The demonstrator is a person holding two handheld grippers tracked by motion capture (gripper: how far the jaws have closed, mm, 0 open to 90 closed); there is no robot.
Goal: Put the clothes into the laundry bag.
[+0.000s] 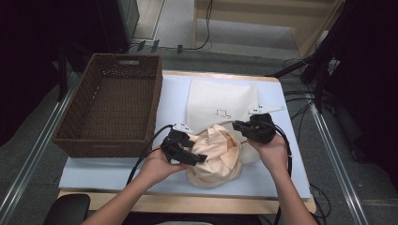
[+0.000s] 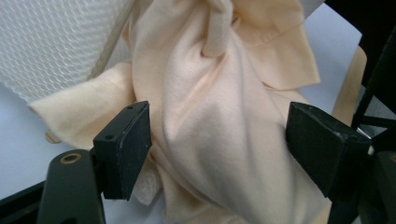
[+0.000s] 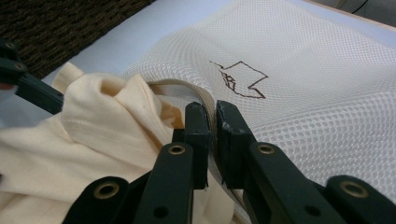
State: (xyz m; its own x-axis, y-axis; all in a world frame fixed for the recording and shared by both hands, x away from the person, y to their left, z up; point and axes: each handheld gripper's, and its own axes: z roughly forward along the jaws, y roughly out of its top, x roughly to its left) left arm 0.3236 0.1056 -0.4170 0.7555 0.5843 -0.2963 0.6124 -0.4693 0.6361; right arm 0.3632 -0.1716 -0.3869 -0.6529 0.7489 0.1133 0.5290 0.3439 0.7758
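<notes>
Garment (image 1: pixel 216 157), cream knit, bunched at mouth of white mesh bag (image 1: pixel 220 101) on table (image 1: pixel 94 171).
High view: woven brown basket (image 1: pixel 110 110) at left, rectangular. Left gripper view: left gripper (image 2: pixel 218 135) spread wide, soft folds between, pads seemingly clear. Right gripper view: right gripper (image 3: pixel 212 122) pinching the bag's honeycomb rim.

Mesh bag (image 1: pixel 220 105) mouth under garment (image 1: pixel 217 157)
</notes>
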